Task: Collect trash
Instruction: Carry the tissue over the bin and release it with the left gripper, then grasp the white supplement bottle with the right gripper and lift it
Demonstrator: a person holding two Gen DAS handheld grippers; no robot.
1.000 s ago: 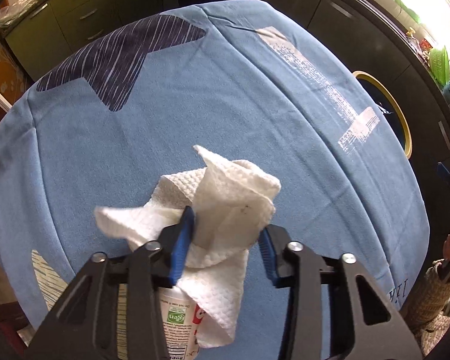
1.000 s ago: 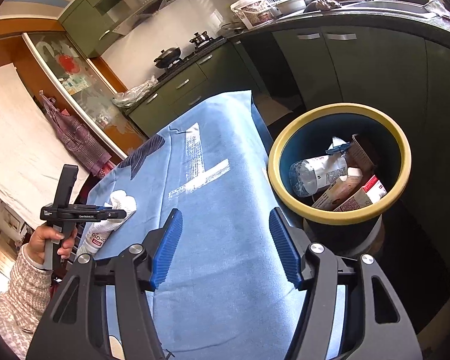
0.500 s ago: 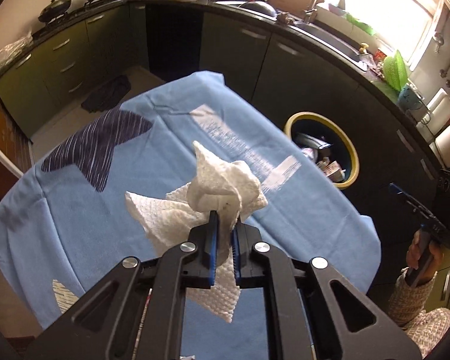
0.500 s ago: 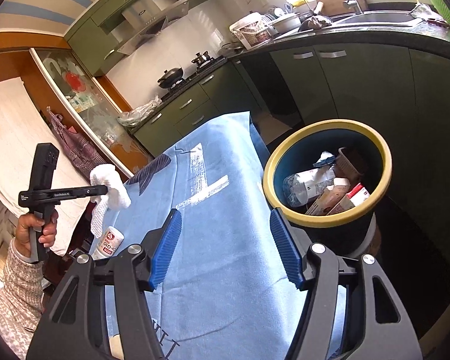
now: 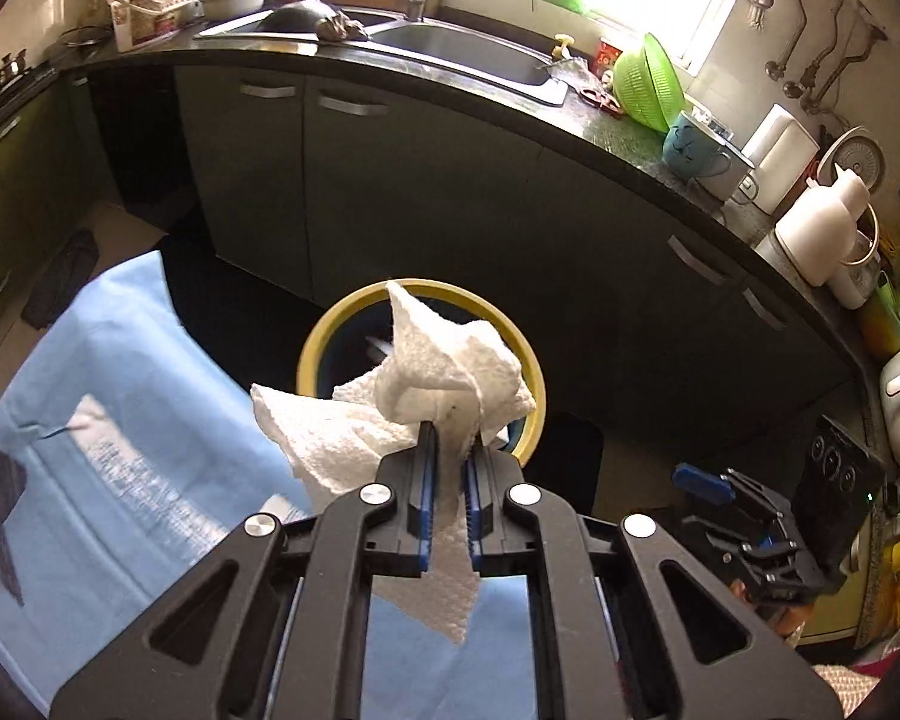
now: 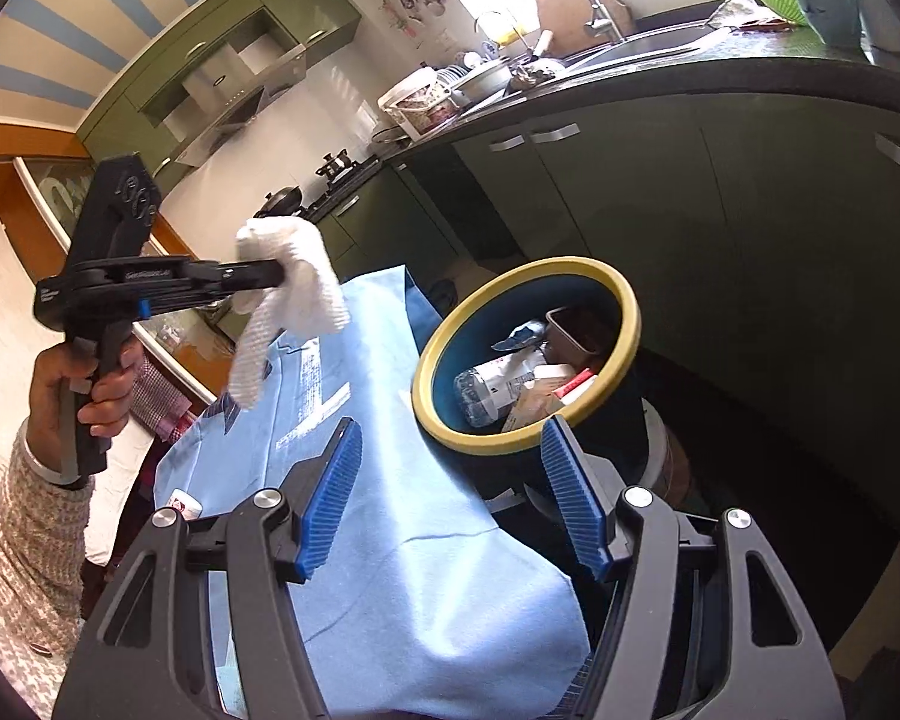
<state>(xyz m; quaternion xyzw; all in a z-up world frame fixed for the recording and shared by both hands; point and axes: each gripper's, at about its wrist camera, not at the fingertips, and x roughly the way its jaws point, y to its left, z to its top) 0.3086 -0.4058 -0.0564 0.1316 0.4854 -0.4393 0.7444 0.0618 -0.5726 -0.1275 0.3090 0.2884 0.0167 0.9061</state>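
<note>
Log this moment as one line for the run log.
left gripper: shut on paper towel, held in the air | right gripper: open, nothing between its pads | bin: trash inside, beside blue-clothed table

The paper towel (image 5: 444, 378) covers much of the bin (image 5: 315, 354) opening in the left wrist view, so its contents barely show there. A small bottle (image 6: 183, 504) on the tablecloth (image 6: 390, 516) is half hidden behind the right gripper (image 6: 450, 498); its label is too small to read
</note>
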